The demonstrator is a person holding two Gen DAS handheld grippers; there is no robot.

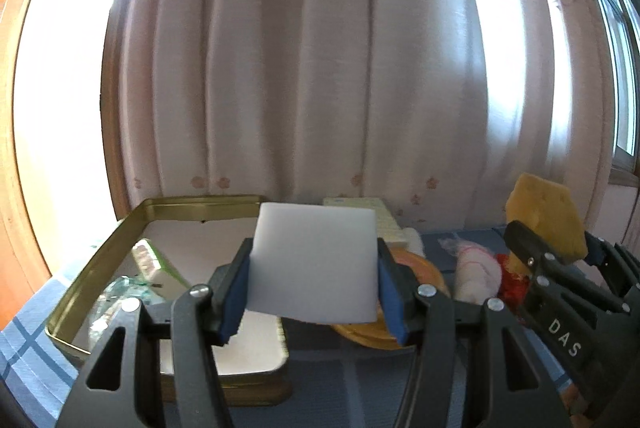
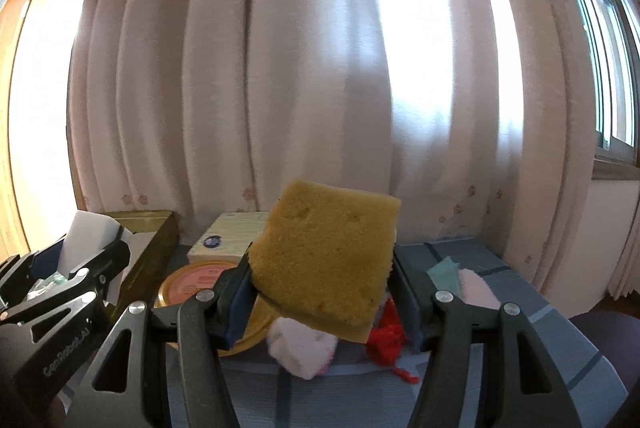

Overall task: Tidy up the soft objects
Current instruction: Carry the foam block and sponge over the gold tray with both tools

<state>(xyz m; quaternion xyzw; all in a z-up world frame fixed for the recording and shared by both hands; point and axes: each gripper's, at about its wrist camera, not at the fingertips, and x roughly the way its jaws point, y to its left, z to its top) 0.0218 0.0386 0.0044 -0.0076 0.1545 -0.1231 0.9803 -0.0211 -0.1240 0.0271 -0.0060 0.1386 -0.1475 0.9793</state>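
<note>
The left claw [image 1: 313,294] is clamped on a white rectangular foam sponge block [image 1: 314,262], blue pads pressing its two side faces, the block standing upright between the fingers and held off the table. The right claw [image 2: 324,302] grips a yellow porous sponge with a thin backing layer [image 2: 328,260], tilted, one corner poking out below the pads.

Both sponges look very light and soft; the pads likely sink in a bit, so a mid-body side grip like this one should hold without slip. Squeezing harder would only deform them. Nothing fragile here.

Just below and left of the left claw sits an open gold metal tin with a white lining [image 1: 200,202], some small packets already inside. Below and between the claws lie a round orange lid [image 2: 192,278], a white and pink fuzzy cloth bundle [image 2: 302,350] and red yarn [image 2: 386,342], on the blue checked tablecloth [image 2: 520,312]. The tin is probably the drop spot.
</note>
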